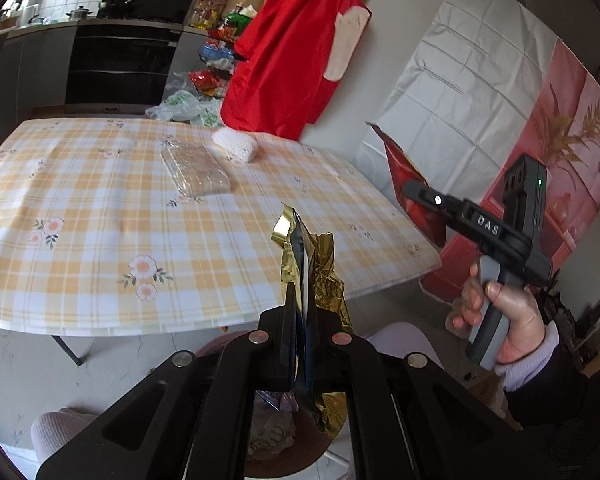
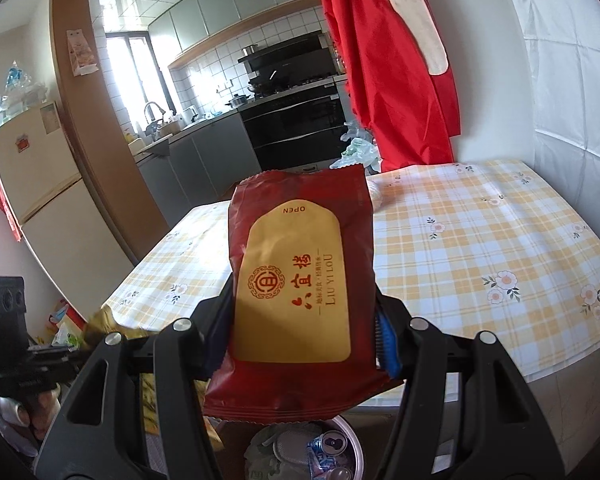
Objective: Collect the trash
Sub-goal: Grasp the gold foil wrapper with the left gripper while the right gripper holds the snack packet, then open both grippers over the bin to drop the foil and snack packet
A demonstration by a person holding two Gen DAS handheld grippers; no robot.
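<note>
My left gripper [image 1: 302, 312] is shut on a crumpled gold foil wrapper [image 1: 320, 264], held off the table's near edge. My right gripper [image 2: 304, 320] is shut on a dark red snack packet [image 2: 300, 280] with a gold label, held upright; that gripper [image 1: 420, 196] and its packet [image 1: 410, 184] also show in the left wrist view at right, gripped by a hand [image 1: 508, 320]. Directly below the grippers sits a round bin [image 2: 354, 446] with cans and other trash inside. On the checked tablecloth [image 1: 100, 208] lie a clear plastic-wrapped pack [image 1: 196, 170] and a white foam piece [image 1: 236, 146].
A red garment [image 1: 292, 52] hangs at the table's far side. Plastic bags [image 1: 180, 106] and snack packs pile up beyond the table. Kitchen counters and an oven [image 1: 120, 64] lie behind; a fridge [image 2: 40, 184] stands at left. A chair seat [image 1: 396, 336] is under the table edge.
</note>
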